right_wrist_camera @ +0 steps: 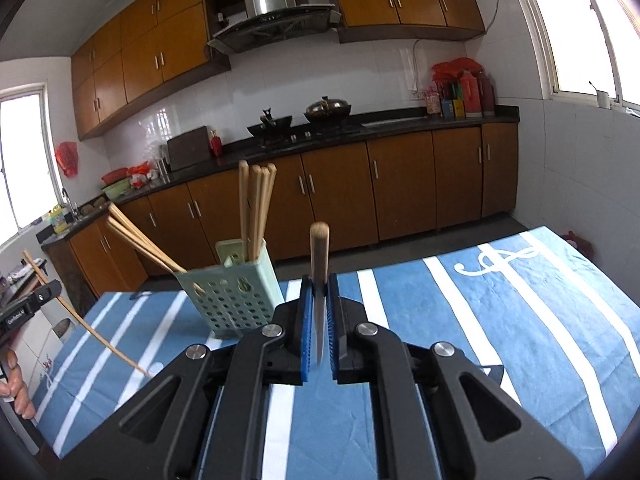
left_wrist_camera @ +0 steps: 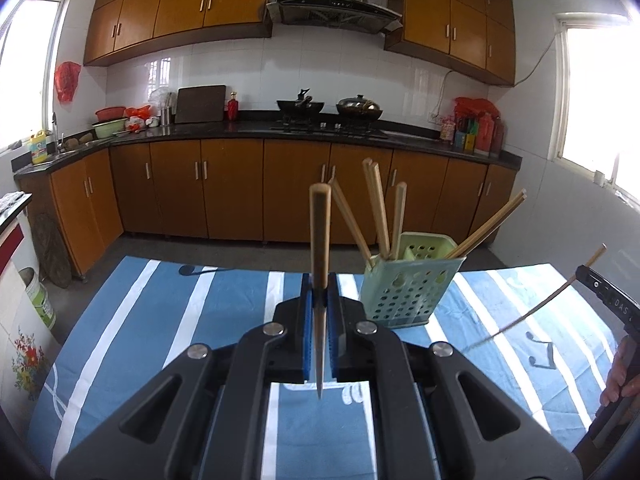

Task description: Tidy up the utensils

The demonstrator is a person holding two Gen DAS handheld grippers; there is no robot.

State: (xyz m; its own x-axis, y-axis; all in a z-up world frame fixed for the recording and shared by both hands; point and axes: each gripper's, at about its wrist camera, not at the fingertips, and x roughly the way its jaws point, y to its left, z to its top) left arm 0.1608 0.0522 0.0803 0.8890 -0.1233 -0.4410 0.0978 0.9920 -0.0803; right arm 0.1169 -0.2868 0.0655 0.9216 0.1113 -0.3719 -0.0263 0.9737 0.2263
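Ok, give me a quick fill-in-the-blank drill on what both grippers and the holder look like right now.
1. Each gripper is shut on a single ____, the left gripper and the right gripper alike.
2. The green perforated holder stands on a cloth striped white and ____.
3. The holder already contains several ____.
4. In the left wrist view, the holder sits to the ____ of the gripper.

Missing words: chopstick; blue; chopsticks; right

Left gripper (left_wrist_camera: 320, 292) fingers clamped tight, angled slightly downward; right gripper (right_wrist_camera: 320, 294) same.
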